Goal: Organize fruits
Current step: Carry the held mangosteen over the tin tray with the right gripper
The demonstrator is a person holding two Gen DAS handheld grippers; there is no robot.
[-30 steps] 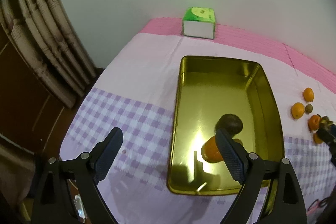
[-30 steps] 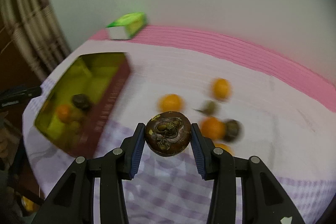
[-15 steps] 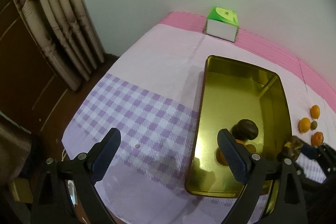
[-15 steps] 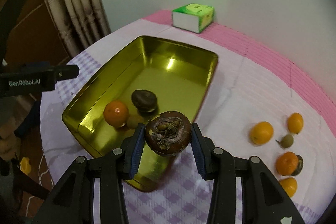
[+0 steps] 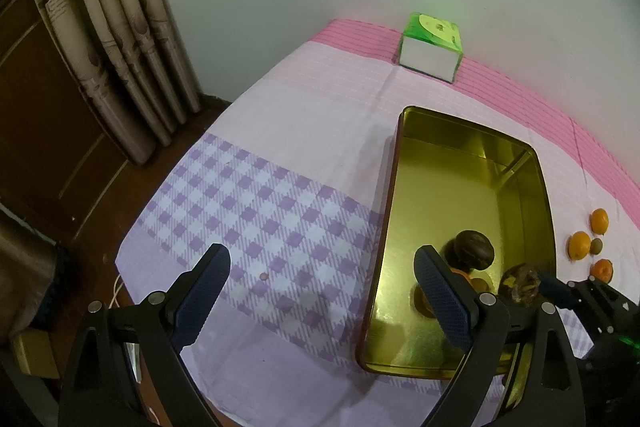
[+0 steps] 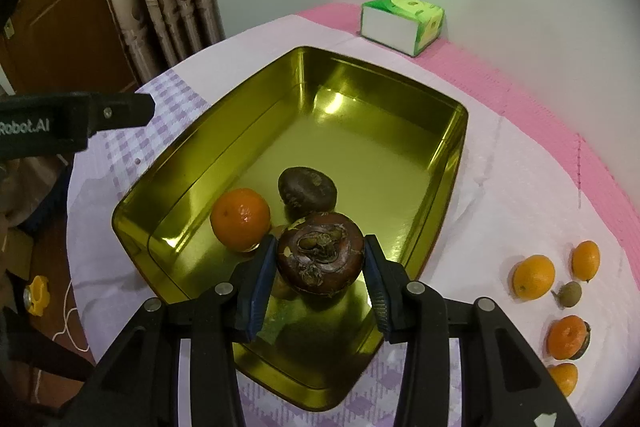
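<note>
My right gripper (image 6: 320,263) is shut on a dark brown wrinkled fruit (image 6: 320,253) and holds it above the near end of the gold tin tray (image 6: 456,163). In the tray lie an orange (image 6: 240,219) and another dark brown fruit (image 6: 306,187). My left gripper (image 5: 320,291) is open and empty over the checked cloth, left of the tray (image 5: 390,219). The left wrist view also shows the held fruit (image 5: 520,285) at the tray's right rim.
Several small oranges (image 6: 534,275) and a small green-brown fruit (image 6: 570,294) lie on the cloth right of the tray. A green and white box (image 6: 400,23) stands at the back by the wall. Curtains (image 5: 116,39) hang at the left past the table edge.
My right gripper has carried the brown fruit left from the loose fruits to above the tray. My left gripper has drawn back to the left, away from the tray.
</note>
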